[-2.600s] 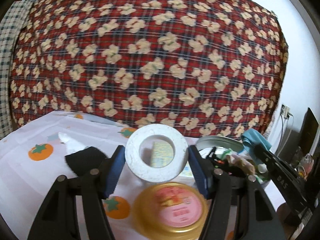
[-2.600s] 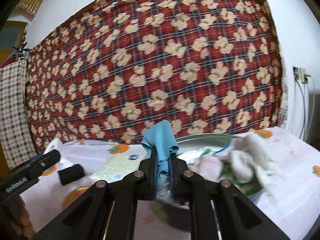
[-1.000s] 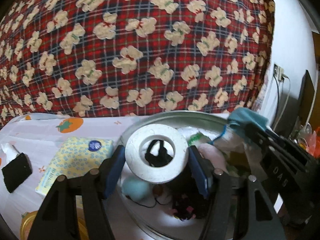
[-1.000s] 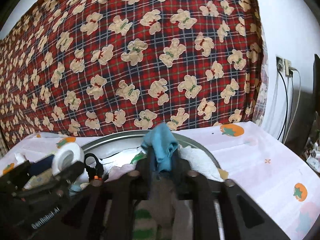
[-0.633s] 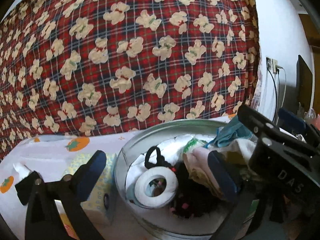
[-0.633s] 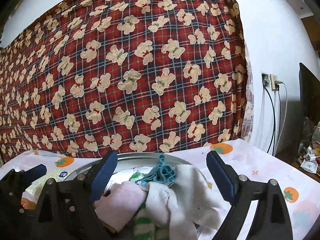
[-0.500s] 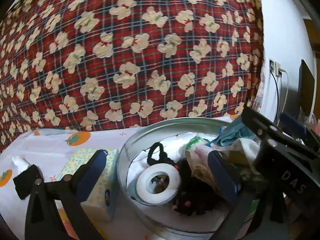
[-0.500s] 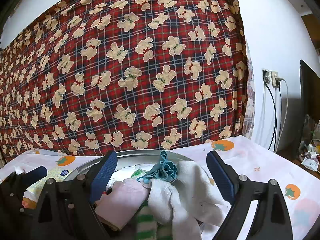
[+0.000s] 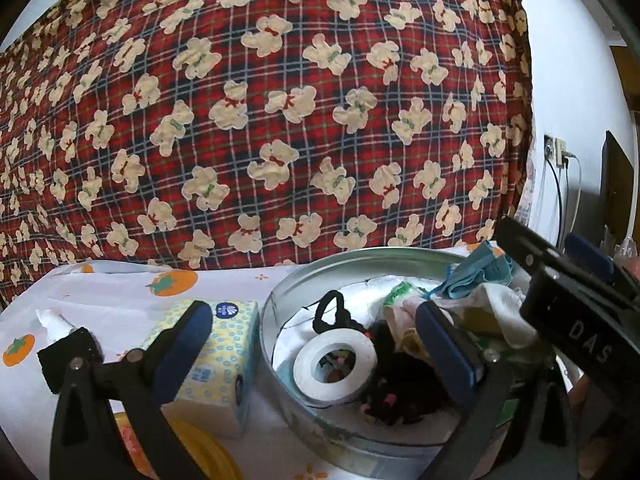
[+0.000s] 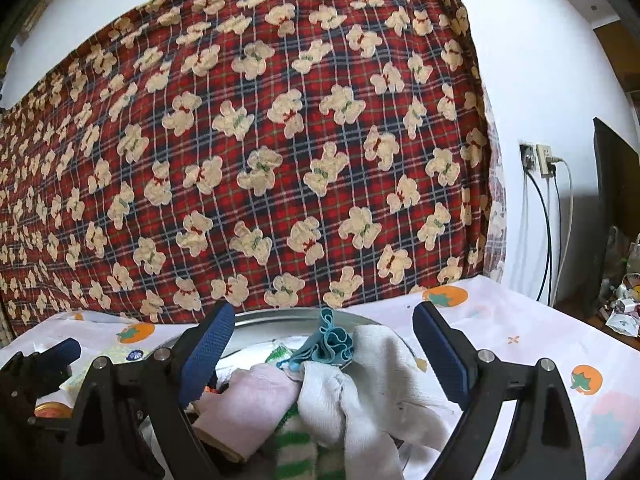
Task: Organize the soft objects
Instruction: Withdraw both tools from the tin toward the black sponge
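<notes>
A round metal tin (image 9: 280, 292) stands on the table and holds soft things. In it lie a white tape roll (image 9: 335, 364), a black hair tie (image 9: 330, 312), a blue cloth (image 9: 476, 276), a white sock and a pink cloth. My left gripper (image 9: 316, 344) is open and empty just above the tin's near left side. My right gripper (image 10: 320, 344) is open and empty over the tin (image 10: 256, 320), with the blue cloth (image 10: 330, 346), white sock (image 10: 360, 392) and pink cloth (image 10: 248, 404) lying below it.
A yellow tissue pack (image 9: 216, 360) lies left of the tin, with a black sponge (image 9: 68, 356) and a crumpled white tissue (image 9: 52, 320) further left. A yellow lid (image 9: 200, 452) sits at the near edge. A red teddy-bear blanket (image 9: 280, 120) hangs behind. Cables (image 10: 548, 216) hang at the right.
Both grippers opened: the left let the tape roll fall into the tin, the right let the blue cloth drop onto the pile. Both have since drawn back slightly.
</notes>
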Demonstrator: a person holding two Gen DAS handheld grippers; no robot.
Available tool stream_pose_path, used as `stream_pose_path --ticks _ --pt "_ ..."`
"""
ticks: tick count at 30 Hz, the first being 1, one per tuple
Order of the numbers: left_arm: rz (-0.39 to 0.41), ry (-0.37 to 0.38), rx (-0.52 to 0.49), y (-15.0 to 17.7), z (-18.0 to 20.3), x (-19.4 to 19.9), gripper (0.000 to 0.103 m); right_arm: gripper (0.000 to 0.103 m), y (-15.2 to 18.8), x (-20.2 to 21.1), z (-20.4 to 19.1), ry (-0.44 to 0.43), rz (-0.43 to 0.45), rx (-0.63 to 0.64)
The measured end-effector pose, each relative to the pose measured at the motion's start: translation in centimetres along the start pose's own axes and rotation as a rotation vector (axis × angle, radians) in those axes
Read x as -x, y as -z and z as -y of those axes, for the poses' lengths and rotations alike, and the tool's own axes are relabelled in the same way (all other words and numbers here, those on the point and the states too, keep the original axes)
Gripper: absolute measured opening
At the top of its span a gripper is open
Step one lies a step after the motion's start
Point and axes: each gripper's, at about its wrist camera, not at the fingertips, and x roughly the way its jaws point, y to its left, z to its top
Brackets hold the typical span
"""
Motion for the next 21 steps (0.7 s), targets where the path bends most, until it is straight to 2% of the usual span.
stream_pose_path --ticks 6,13,21 --pt "0.013 0.008 0.009 0.2 -0.4 0.9 0.103 0.092 0.1 0.9 -0.6 0.025 0.023 0.012" --pt "0.018 -0.004 0.03 0.5 -1.4 2.0 0.103 0.092 0.2 1.2 -0.2 0.007 -0.002 -0.059" --pt "0.029 0.004 0.036 0.9 -2.2 3.3 0.103 0.092 0.4 2.5 -0.6 0.025 0.026 -0.068"
